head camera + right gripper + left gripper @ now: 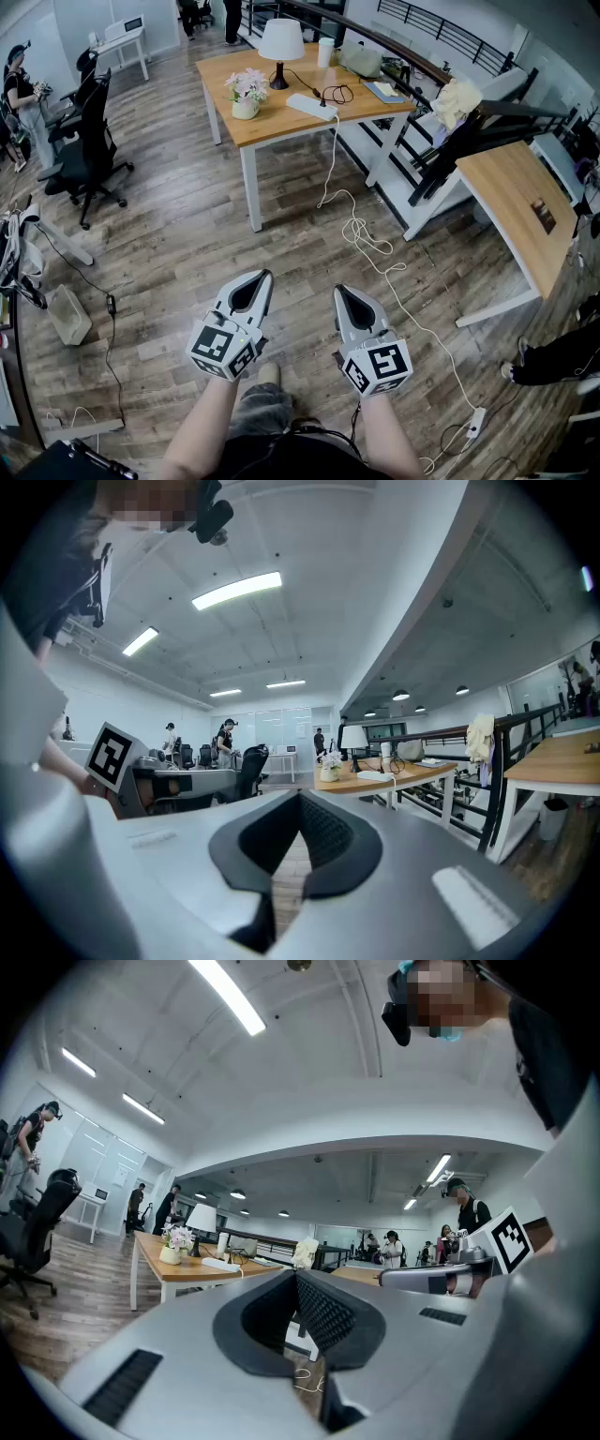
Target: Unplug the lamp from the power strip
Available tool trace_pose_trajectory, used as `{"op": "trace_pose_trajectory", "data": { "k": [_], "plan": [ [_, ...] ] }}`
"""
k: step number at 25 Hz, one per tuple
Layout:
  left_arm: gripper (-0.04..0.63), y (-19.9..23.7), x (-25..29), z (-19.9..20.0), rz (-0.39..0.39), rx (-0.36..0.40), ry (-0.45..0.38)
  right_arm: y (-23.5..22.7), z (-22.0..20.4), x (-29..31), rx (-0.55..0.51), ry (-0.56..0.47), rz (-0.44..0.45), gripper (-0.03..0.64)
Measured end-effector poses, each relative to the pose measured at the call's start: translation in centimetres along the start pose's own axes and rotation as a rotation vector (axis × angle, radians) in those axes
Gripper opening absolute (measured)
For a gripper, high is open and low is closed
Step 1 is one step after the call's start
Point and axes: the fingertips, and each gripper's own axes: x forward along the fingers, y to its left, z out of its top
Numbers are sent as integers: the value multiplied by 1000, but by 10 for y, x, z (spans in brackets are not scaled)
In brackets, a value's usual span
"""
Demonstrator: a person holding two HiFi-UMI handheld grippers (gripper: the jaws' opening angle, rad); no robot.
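– Table (272, 120) of light wood on white legs: what's on it?
– White-shaded lamp (280, 42) with a dark base. Its black cord (309, 82) leads to the long white power strip (309, 106).
– Grippers?
– Left gripper (265, 274) and right gripper (337, 289) are both closed tip to tip, empty, well apart from the table.

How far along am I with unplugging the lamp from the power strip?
Done: nothing yet. The lamp stands on the wooden table, and its black cord appears to run into the white power strip.
In hand: nothing. The left gripper and right gripper are both shut and empty, over the floor well short of the table.
Left: walk up, grip the plug and pull it out.
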Motion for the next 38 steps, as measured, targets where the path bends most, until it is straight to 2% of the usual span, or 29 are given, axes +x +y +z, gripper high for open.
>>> {"op": "trace_pose_trajectory", "data": {
  "k": [8,17,28,38],
  "plan": [
    [-3,52,29,4,-26,0,6,-12,-1,49,3,-1,-58,6],
    [-3,85,51,8,-55,-12,10,-23,-2,78,29,-1,-120,6],
    [-3,123,87,11,-36,-33,6,-37,1,132,22,4,-79,8],
    [-3,151,160,16,-31,-39,18,-89,10,195,26,11,-35,8]
  ]
}}
